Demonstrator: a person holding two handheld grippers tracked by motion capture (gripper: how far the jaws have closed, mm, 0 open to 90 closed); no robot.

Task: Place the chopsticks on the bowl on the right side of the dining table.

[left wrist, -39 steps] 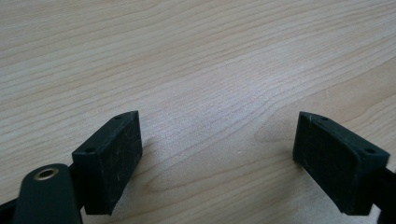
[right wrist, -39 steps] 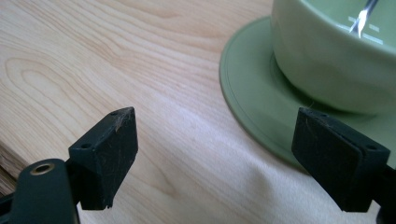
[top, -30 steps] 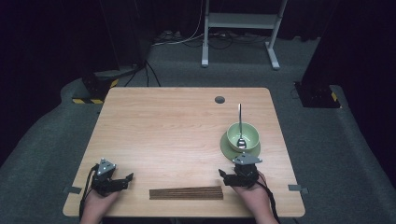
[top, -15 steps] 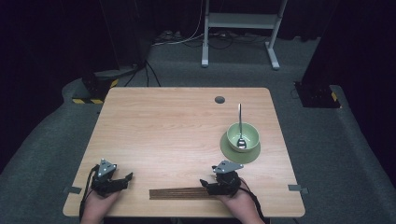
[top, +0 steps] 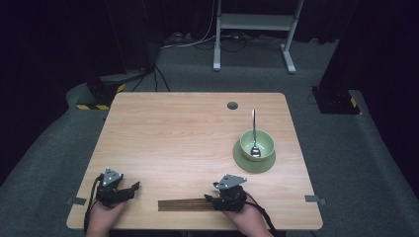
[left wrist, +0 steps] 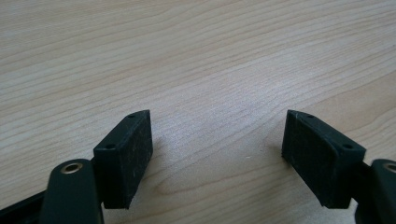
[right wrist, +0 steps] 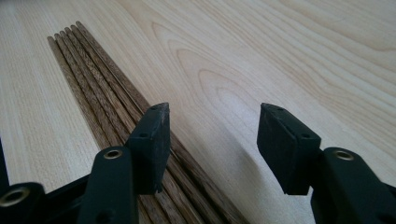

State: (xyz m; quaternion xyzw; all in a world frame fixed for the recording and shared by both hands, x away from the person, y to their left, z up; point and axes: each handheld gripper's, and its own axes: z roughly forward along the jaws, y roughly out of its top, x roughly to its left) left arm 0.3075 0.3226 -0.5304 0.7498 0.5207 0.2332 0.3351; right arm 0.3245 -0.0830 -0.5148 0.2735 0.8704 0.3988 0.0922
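Right gripper view: chopsticks (right wrist: 100, 105) beneath the right claw's (right wrist: 212, 140) left jaw.

My bench (top: 173, 133) is pale wood with a dark round hole (top: 232, 105) near its far edge. A row of brown sticks (top: 183, 204) lies along my near edge, and a green saucer (top: 244, 164) sits at the right.

Green bowl (top: 257, 143) on saucer (top: 247, 163) — spoon (top: 254, 133) inside.

Bowl (top: 257, 144) on saucer (top: 242, 160), chopsticks (top: 183, 204) nearer the table (top: 173, 133) edge.
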